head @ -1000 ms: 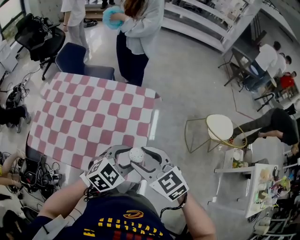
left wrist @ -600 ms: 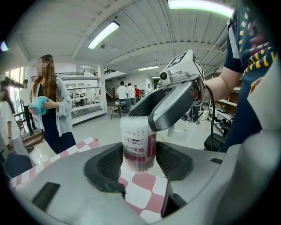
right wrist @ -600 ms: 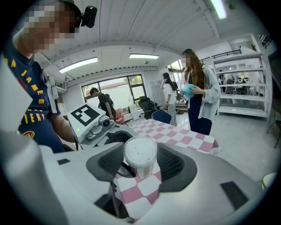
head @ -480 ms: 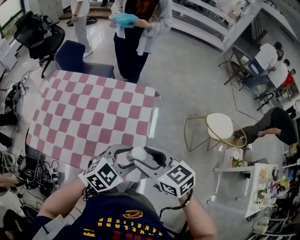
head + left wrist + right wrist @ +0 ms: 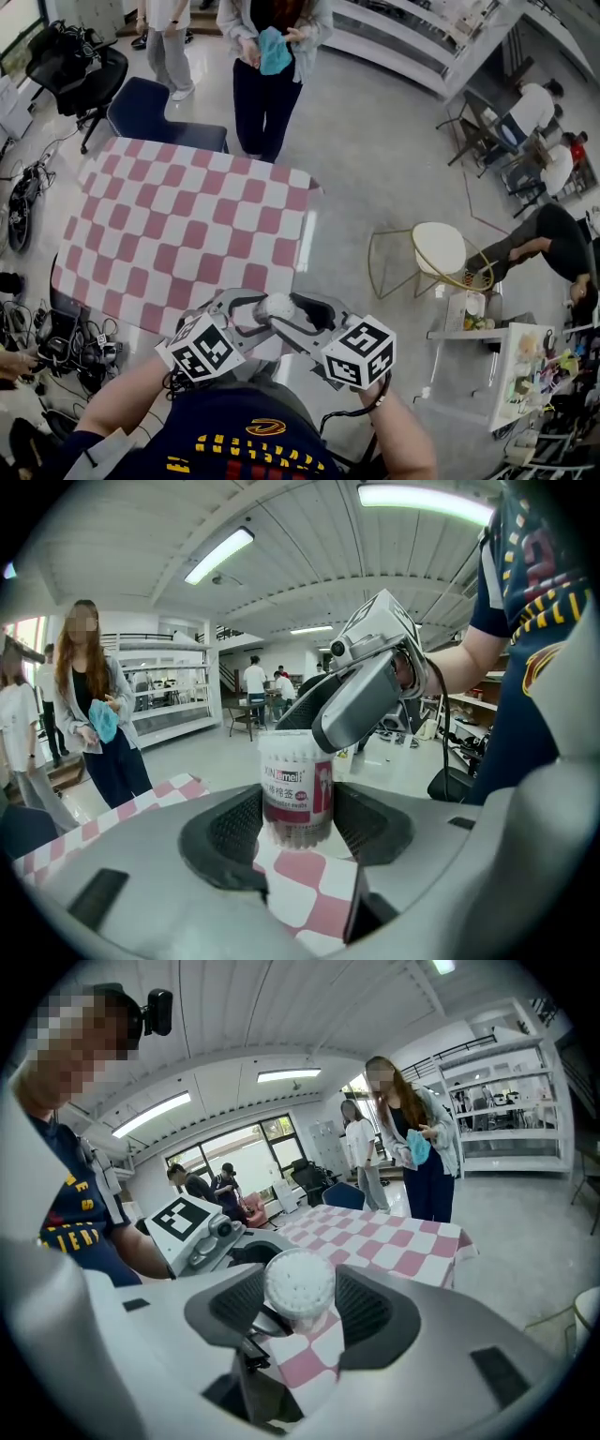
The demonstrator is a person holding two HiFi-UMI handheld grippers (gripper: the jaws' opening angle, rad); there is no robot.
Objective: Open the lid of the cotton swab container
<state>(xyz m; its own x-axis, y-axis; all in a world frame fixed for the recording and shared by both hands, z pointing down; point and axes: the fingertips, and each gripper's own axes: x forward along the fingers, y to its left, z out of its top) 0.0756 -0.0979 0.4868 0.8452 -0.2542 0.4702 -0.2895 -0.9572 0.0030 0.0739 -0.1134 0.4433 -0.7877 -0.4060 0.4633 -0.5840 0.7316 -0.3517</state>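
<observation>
The pink-and-white checked table (image 5: 178,225) is filling the head view from the centre out toward 10 o'clock. A standing person (image 5: 267,84) at 12 o'clock is holding a blue cloth (image 5: 275,50). At 6 o'clock, over the table's near edge, the left gripper (image 5: 298,822) is clamping the cotton swab container (image 5: 298,785) upright by its body, jaws spread wide around it. The right gripper (image 5: 300,1302) is reaching in from 3 o'clock, its pads pressing on both sides of the container's lid (image 5: 298,1281).
</observation>
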